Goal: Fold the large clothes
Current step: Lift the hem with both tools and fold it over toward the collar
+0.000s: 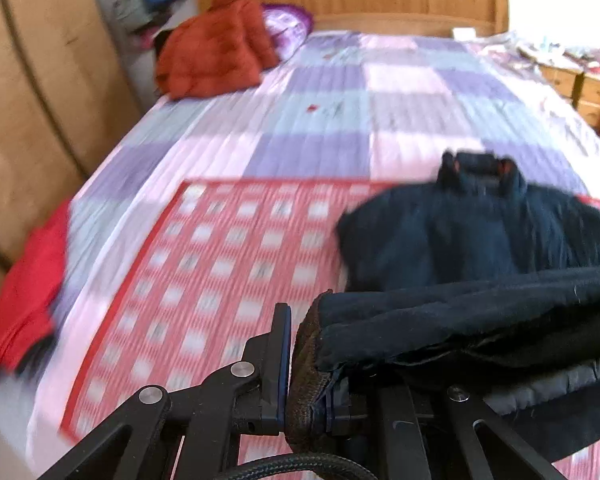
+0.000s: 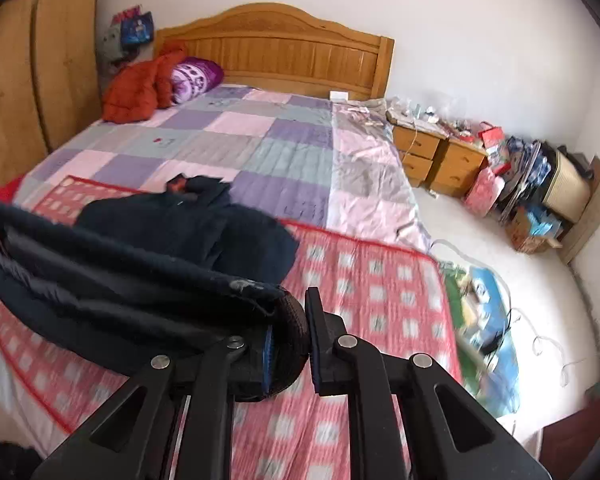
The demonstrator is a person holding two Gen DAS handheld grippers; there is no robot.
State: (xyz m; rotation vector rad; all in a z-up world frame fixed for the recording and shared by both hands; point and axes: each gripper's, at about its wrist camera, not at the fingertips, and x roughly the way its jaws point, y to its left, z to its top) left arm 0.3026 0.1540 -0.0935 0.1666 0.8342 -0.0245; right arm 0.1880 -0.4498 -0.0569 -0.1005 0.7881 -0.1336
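Left gripper [image 1: 306, 364] clenched on the ribbed brown cuff-like hem corner of the navy jacket [image 1: 472, 236]; cloth pinched between the pads, the hem running off toward the right of that view. Right gripper [image 2: 306, 344] clamped the same way on the opposite hem corner, the dark band of the jacket stretching away to the left. Both views blurred, so fine detail at the pads is soft.

Jacket: bottom edge lifted clear of the bed and held taut between the two tools; upper body and collar lie on the red checked mat [image 2: 364, 280], collar end pointing toward the headboard [image 2: 284, 48]. The mat covers the foot end of the bed; beyond it, the purple-and-pink patchwork quilt [image 2: 236, 132].

Far left corner by the headboard: orange puffer jacket [image 2: 134, 90] heaped against a purple patterned pillow [image 2: 194, 76]. Wardrobe [image 2: 32, 76] along the bed's left side; nightstands [image 2: 440, 152] past its right edge, cluttered.

Step, as I read it: the lengthwise fold, hem being carried up toward the collar. Next move calls for keeping both corners level and evenly spread, laying the hem over the shoulders, then letting go.
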